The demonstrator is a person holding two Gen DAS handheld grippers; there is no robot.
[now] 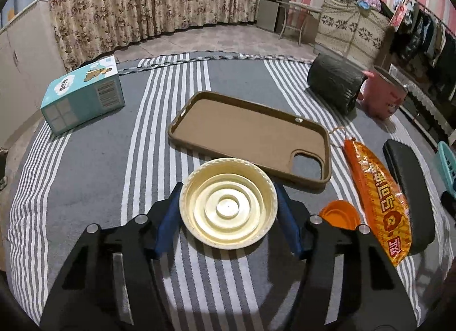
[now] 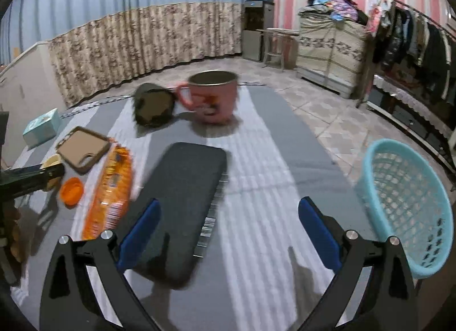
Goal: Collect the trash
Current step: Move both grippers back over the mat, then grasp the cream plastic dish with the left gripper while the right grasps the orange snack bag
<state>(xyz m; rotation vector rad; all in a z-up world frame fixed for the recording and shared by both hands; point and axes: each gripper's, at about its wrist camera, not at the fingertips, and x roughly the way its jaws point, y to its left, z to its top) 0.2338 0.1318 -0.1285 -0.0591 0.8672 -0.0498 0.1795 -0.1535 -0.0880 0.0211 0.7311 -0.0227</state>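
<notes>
My left gripper point(image 1: 228, 205) is shut on a cream plastic lid point(image 1: 228, 204), its blue pads touching the lid's two sides just above the striped cloth. An orange cap point(image 1: 339, 213) lies right of it, then an orange snack wrapper point(image 1: 376, 197). In the right wrist view my right gripper point(image 2: 228, 231) is open and empty above the cloth, beside a black case point(image 2: 182, 202). The wrapper point(image 2: 111, 185), orange cap point(image 2: 71, 190) and the left gripper with the lid point(image 2: 51, 164) show at the left. A blue basket point(image 2: 404, 205) stands at the right table edge.
A brown phone case point(image 1: 250, 134) lies behind the lid. A teal tissue box point(image 1: 82, 97) sits far left. A dark roll point(image 1: 333, 83) and a pink mug point(image 1: 382, 97) stand at the far right. The black case point(image 1: 407, 185) lies right of the wrapper.
</notes>
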